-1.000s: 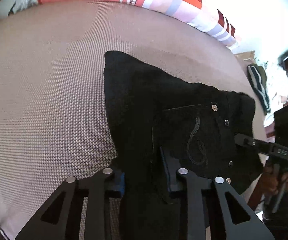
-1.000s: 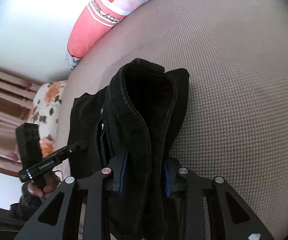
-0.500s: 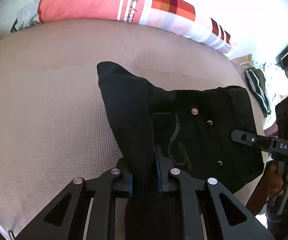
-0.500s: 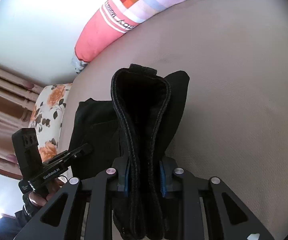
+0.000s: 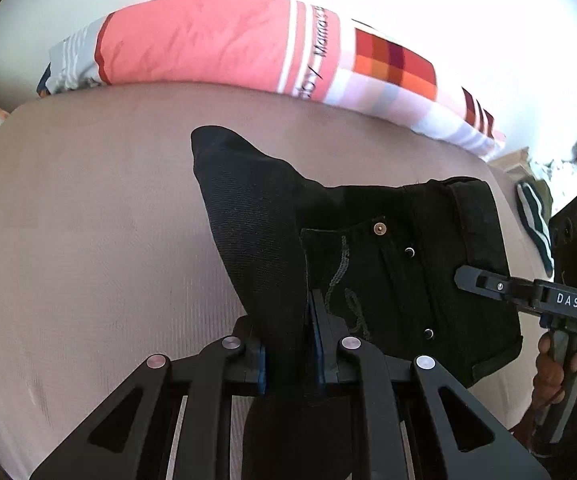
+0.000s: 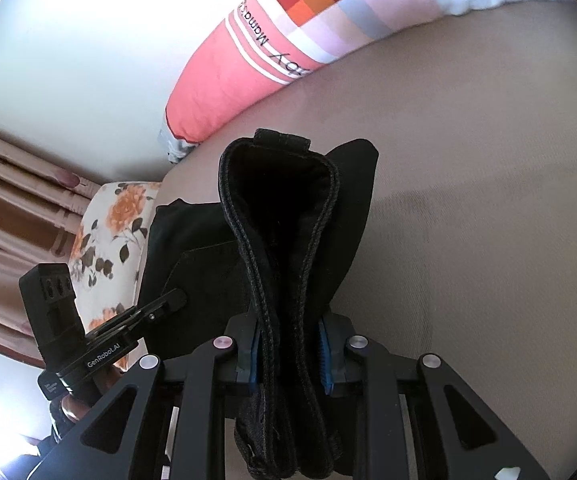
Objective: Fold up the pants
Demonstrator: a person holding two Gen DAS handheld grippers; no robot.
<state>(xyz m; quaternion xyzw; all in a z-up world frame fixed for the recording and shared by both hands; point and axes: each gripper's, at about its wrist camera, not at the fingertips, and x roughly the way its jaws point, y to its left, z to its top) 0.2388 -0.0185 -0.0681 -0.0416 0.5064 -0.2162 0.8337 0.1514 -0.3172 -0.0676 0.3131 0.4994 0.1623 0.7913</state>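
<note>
left claw (image 5: 290,346) pinching pants (image 5: 392,264) fold | right claw (image 6: 288,354) clamping waistband

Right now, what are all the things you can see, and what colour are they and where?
pants: one, black, partly folded on the bed, two bunched parts lifted in the grippers
bed: one, beige cover, under the pants
long pillow: one, pink with white stripes and a checked end, along the far edge of the bed
flowered cushion: one, white with orange flowers, at the side of the bed
curtain: one, brown and pink, beside the flowered cushion
striped cloth: one, dark green and white, beyond the bed; blurred
left gripper: one, black with blue pads, shut on the pants
right gripper: one, black with blue pads, shut on the pants
hand: one, holding the right gripper's handle
</note>
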